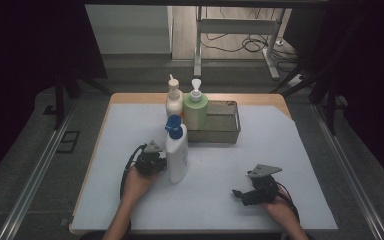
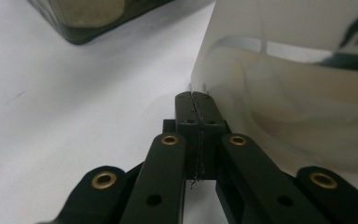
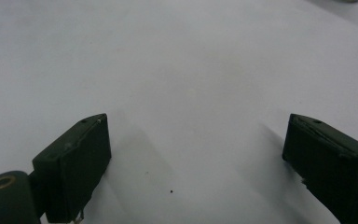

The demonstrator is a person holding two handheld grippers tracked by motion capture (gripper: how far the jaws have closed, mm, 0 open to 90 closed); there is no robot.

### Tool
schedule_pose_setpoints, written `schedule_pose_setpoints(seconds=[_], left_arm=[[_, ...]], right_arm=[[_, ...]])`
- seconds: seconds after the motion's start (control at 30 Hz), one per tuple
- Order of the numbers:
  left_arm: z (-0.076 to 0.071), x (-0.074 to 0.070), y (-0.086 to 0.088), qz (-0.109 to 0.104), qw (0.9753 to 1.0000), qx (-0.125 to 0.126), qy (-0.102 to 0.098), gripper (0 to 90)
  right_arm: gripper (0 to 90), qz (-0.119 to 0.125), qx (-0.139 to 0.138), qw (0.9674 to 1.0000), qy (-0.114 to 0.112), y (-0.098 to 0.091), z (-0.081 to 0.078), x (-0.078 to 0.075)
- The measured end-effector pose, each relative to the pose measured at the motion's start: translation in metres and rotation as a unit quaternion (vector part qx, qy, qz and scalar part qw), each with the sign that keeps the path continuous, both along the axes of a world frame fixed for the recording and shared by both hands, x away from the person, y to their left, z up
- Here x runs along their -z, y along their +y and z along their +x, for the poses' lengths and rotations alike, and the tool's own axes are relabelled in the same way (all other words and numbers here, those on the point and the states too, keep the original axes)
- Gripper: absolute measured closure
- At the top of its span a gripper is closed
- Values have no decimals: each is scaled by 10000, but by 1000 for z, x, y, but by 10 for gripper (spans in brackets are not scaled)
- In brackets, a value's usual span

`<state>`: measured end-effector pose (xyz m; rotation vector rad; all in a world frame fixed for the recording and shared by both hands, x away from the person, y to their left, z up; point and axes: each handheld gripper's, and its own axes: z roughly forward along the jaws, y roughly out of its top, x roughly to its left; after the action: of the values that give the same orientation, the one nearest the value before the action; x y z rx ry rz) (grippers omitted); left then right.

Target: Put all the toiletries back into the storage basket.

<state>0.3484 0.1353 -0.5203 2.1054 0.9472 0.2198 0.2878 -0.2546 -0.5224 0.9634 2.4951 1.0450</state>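
A tall white bottle with a blue pump (image 1: pixel 176 152) stands upright on the white mat (image 1: pixel 215 200), left of centre. My left gripper (image 1: pixel 161 161) lies just to its left, jaws pressed together with nothing between them. In the left gripper view the shut tips (image 2: pixel 196 97) sit at the edge of the white bottle's wall (image 2: pixel 303 88), close to it or touching. My right gripper (image 1: pixel 240 194) rests low on the mat at the front right, pointing left. Its jaws stand wide apart over bare mat (image 3: pixel 196 149).
A metal tray (image 1: pixel 230 131) sits at the back centre; its corner (image 2: pixel 88 23) appears in the left gripper view. A cream pump bottle (image 1: pixel 174 99) and a green pump bottle (image 1: pixel 196 109) stand at the tray's left end. Wooden table edges frame the mat.
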Motion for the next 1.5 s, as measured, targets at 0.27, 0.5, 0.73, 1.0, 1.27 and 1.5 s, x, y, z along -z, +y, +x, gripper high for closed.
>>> schedule_pose_setpoints(seconds=[0.27, 0.5, 0.73, 1.0, 1.27, 1.5], left_arm=[[-3, 1, -1, 10, 9999, 74, 77, 894], [-11, 1, -3, 51, 9998, 131, 140, 894], [-20, 1, -3, 88, 9997, 183, 148, 894], [-31, 0, -8, 73, 9996, 235, 161, 893], [-39, 0, -15, 129, 9991, 369, 158, 893], [-45, -1, -23, 130, 9985, 496, 176, 893]], right_arm=[[75, -1, 3, 10000, -3, 0, 0, 0], [76, 0, 1, 10000, -1, 0, 0, 0], [75, 0, 0, 10000, -1, 0, 0, 0], [76, 1, 2, 10000, 2, 0, 0, 0], [75, 0, 2, 10000, 1, 0, 0, 0], [75, 1, 3, 10000, 1, 0, 0, 0]])
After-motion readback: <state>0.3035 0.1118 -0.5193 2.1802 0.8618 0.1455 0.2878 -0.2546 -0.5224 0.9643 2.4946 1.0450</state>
